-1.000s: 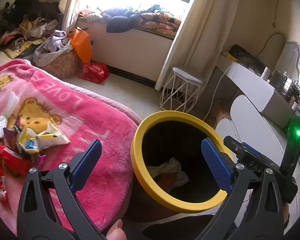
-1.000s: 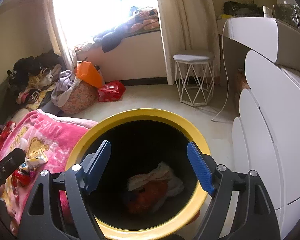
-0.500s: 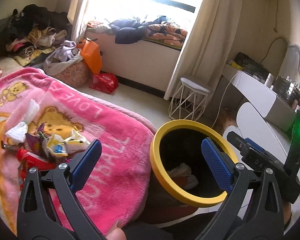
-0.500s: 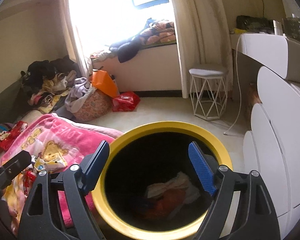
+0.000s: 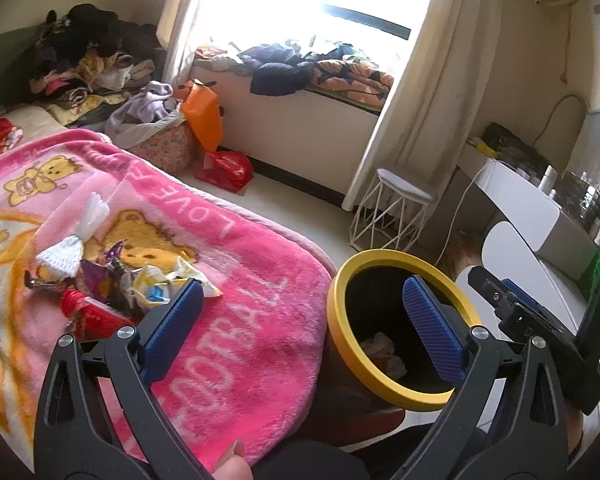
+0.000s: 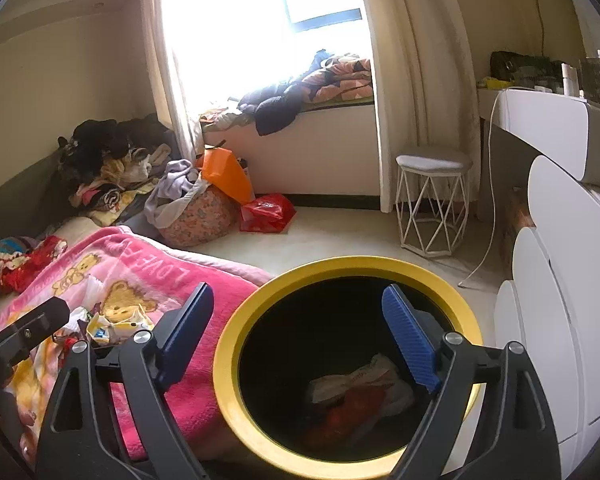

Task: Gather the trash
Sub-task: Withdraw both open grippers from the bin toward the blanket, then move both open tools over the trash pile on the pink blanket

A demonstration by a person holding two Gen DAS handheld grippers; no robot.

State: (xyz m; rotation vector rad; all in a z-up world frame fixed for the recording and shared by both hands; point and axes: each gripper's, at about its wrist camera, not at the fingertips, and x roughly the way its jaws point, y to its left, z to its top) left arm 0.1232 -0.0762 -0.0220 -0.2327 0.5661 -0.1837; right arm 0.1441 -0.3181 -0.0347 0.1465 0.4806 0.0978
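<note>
A pile of trash (image 5: 112,280) lies on the pink bear blanket (image 5: 240,320): crumpled wrappers, a white tissue (image 5: 76,240) and a red packet (image 5: 88,312). It also shows in the right wrist view (image 6: 100,324). A black bin with a yellow rim (image 5: 384,392) stands by the bed; crumpled paper and red trash (image 6: 360,392) lie inside. My left gripper (image 5: 300,328) is open and empty, above the blanket's edge, right of the pile. My right gripper (image 6: 300,336) is open and empty, over the bin's rim (image 6: 228,364).
A white wire stool (image 6: 432,200), a white rounded dresser (image 6: 560,300) and a desk stand at the right. Clothes heaps, a patterned basket (image 6: 200,216), an orange bag (image 6: 224,172) and a red bag (image 6: 268,212) sit on the floor by the window seat.
Both grippers have pulled back and swung left, away from the bin. The trash pile has come closer to the left gripper's left finger. Both stay open.
</note>
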